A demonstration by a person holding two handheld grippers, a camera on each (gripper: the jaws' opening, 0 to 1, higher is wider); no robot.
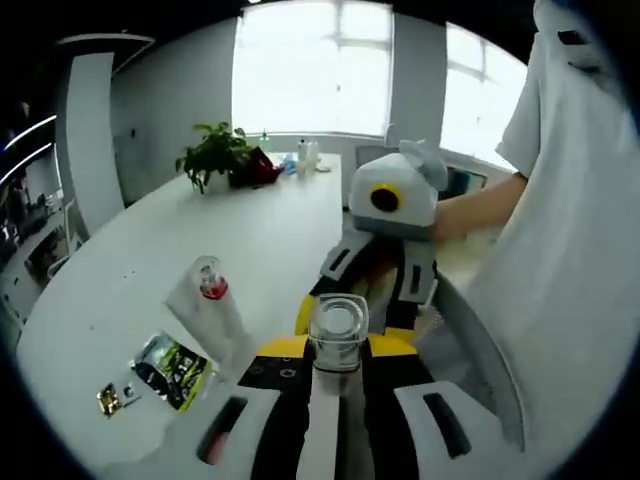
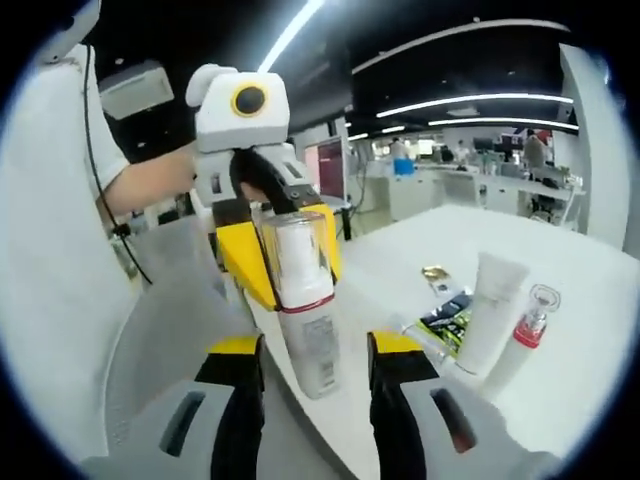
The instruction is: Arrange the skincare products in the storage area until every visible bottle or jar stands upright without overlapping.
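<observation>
Clear-capped bottle (image 2: 305,300) at the very edge of the white table (image 2: 420,250), between both tools.
It seems pinched near its cap by the left gripper (image 1: 340,350); the right gripper (image 2: 315,372) has its jaws spread around the body, apart from it. If the left one lets go too early, the bottle can tip off the edge, or a careless swing can hit the red-collared bottle (image 2: 530,325) nearby.
</observation>
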